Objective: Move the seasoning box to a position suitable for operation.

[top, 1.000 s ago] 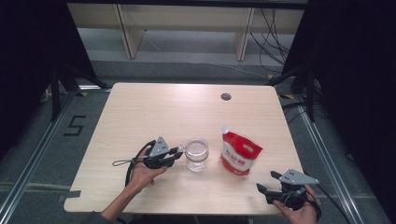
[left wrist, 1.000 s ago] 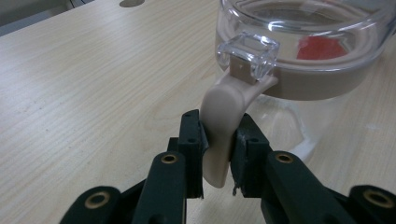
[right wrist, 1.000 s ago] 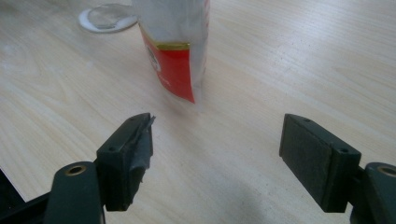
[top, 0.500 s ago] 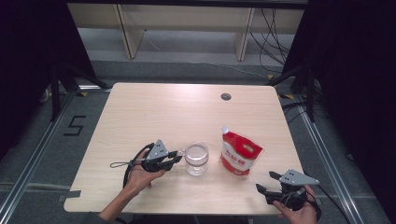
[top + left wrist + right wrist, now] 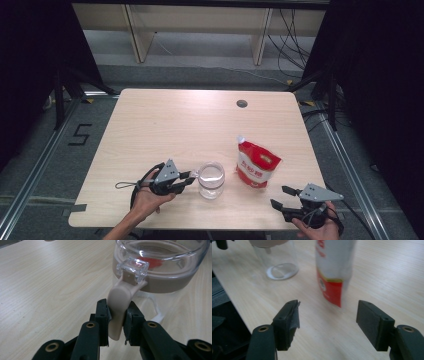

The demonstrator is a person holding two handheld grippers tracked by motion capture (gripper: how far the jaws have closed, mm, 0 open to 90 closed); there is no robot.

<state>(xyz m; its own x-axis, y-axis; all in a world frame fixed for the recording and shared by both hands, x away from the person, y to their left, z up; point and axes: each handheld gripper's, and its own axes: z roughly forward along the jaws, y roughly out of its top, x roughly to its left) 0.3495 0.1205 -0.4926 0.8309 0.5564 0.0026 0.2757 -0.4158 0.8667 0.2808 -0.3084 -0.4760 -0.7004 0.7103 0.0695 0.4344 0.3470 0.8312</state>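
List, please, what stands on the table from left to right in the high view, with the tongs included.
left tongs → clear jar → red and white pouch → right tongs

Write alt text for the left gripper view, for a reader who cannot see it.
The left gripper, its two black jaws shut, pinches the beige latch tab of a clear glass jar standing on a light wooden table. Something red shows through the glass.
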